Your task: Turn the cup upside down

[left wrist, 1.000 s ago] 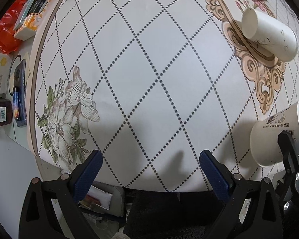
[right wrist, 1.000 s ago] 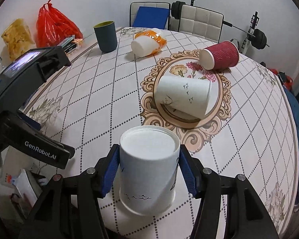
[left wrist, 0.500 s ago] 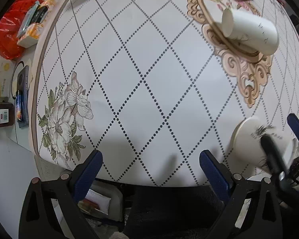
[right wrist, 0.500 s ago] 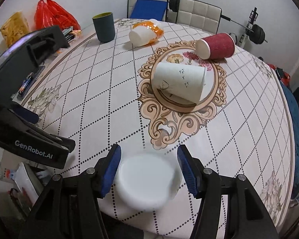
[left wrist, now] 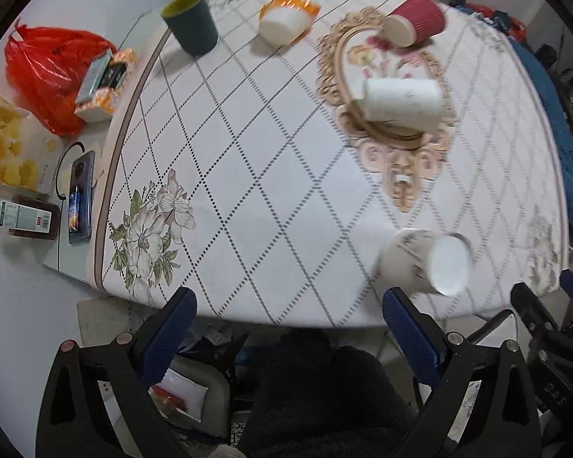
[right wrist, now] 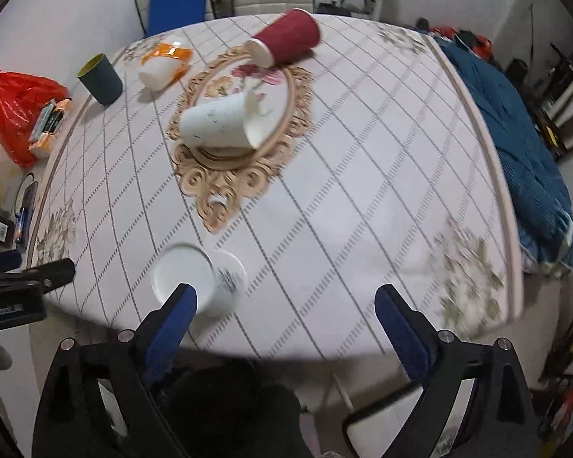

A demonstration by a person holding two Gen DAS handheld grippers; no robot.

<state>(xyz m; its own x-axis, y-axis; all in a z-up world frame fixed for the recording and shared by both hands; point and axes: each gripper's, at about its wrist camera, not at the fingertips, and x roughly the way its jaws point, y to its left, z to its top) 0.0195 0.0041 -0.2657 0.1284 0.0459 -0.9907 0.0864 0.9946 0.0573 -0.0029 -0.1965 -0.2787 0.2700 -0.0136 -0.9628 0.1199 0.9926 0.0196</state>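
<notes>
A white paper cup (right wrist: pixel 198 280) with dark markings stands upside down near the table's front edge, its flat base up; it also shows in the left wrist view (left wrist: pixel 428 261). My right gripper (right wrist: pixel 286 311) is open and empty, pulled back over the table edge, with the cup just beyond its left finger. My left gripper (left wrist: pixel 290 318) is open and empty, also back off the table edge, with the cup ahead to its right.
A white cup (right wrist: pixel 221 124) lies on its side on the ornate medallion. A red cup (right wrist: pixel 286 36) and an orange-white cup (right wrist: pixel 164 65) lie beyond it. A dark green cup (right wrist: pixel 101 78) stands upright at the far left. A red bag (left wrist: pixel 53 72) and a phone (left wrist: pixel 80 194) are left of the table.
My right gripper opened, let go of the upside-down cup and drew back and up. Both grippers pulled away from the table, so more of it shows.
</notes>
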